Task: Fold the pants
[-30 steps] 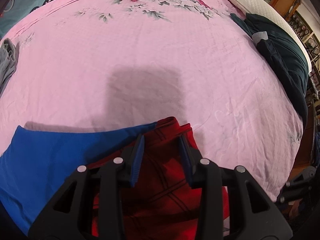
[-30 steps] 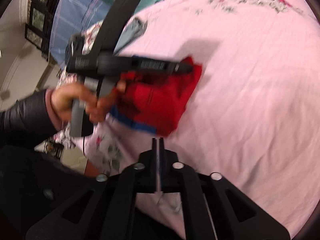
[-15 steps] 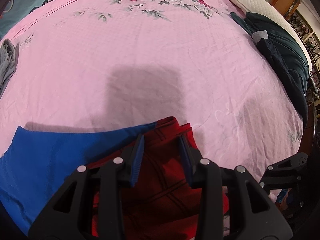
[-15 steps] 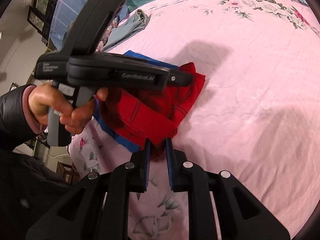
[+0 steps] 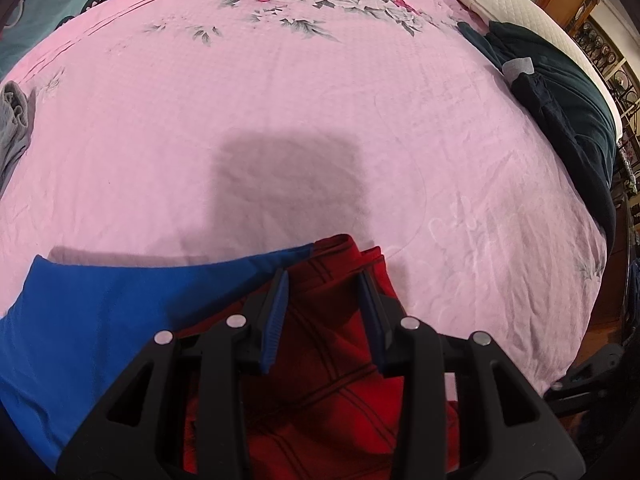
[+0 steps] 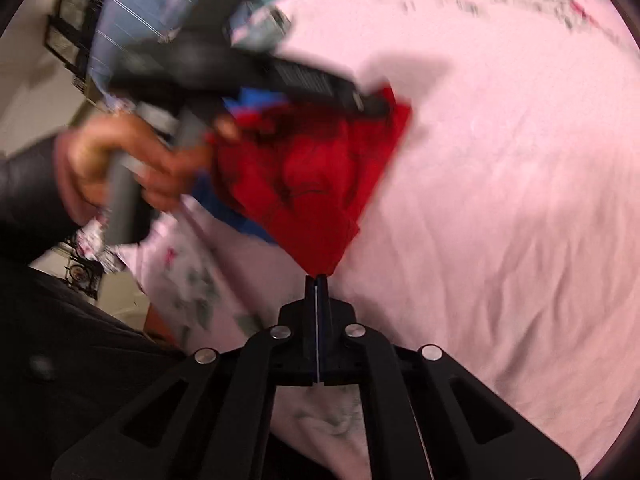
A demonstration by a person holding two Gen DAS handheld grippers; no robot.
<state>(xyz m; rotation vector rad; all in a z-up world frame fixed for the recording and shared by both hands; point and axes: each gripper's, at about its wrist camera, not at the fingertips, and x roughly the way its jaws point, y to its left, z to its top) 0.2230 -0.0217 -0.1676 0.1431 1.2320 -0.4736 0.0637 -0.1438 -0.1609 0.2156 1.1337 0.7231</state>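
The pants (image 5: 332,364) are red with dark line patterns and blue panels (image 5: 100,320), lying at the near edge of a pink bedspread (image 5: 280,120). My left gripper (image 5: 325,280) is open, its jaws either side of the red fabric's top fold, not closed on it. In the right wrist view, blurred by motion, my right gripper (image 6: 317,280) is shut on the lower corner of the red pants (image 6: 312,184). The left gripper body (image 6: 260,76) and the hand holding it show over the pants.
A dark green garment (image 5: 568,120) and a white pillow (image 5: 512,4) lie along the bed's right edge. A grey garment (image 5: 14,120) lies at the left edge. The bedspread has a floral print (image 5: 328,0) at the far side. Furniture stands beyond the bed.
My right gripper opened at the pants' lower corner half a second ago and has now shut on it. The left gripper has stayed in place, open.
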